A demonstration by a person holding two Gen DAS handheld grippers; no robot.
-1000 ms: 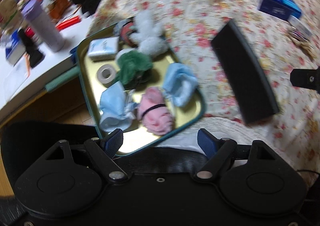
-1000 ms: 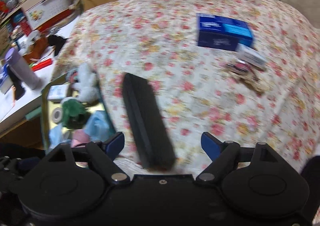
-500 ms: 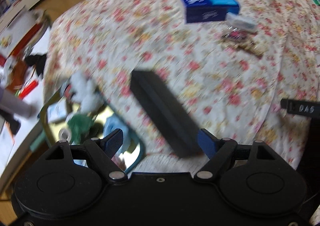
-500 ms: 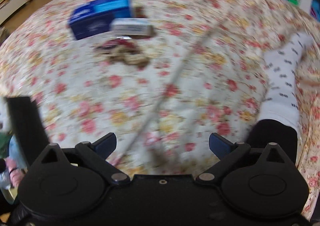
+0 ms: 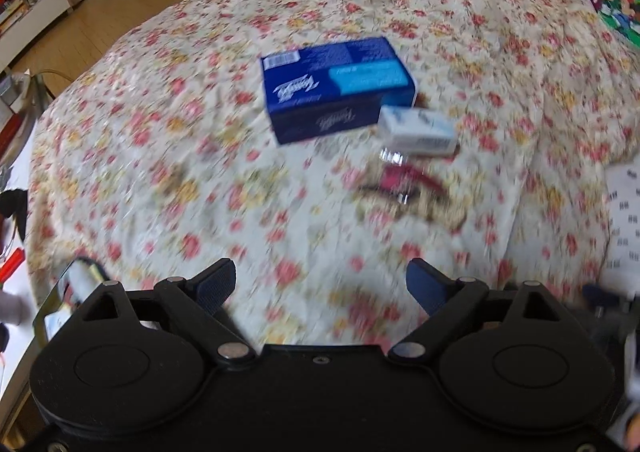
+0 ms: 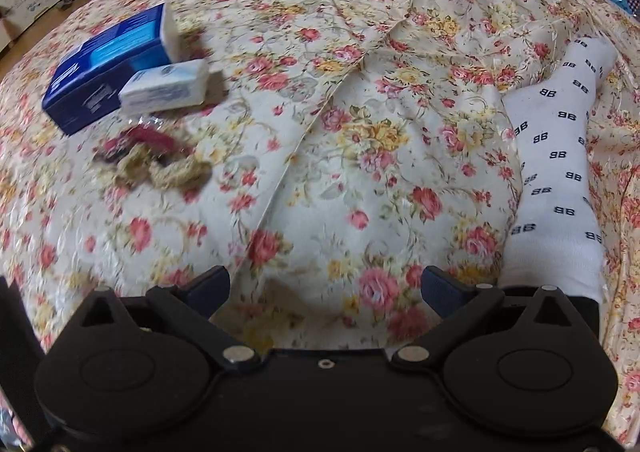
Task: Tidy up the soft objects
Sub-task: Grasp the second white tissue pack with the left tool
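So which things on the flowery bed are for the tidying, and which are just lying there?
For the job:
- white sock with black logos
- small white tissue pack

Just lying about:
- dark blue cardboard tissue box
- blurry red and tan bundle

The white sock lying to the right of the blue tissue box on the floral bedspread carries a repeated dark mark reading "BB", printed in rows along its whole length. The blue tissue box shows a white script brand name on its top and front, and a barcode label at one corner, but motion blur leaves both unreadable. The small white pack touching the box has blue print, also illegible.
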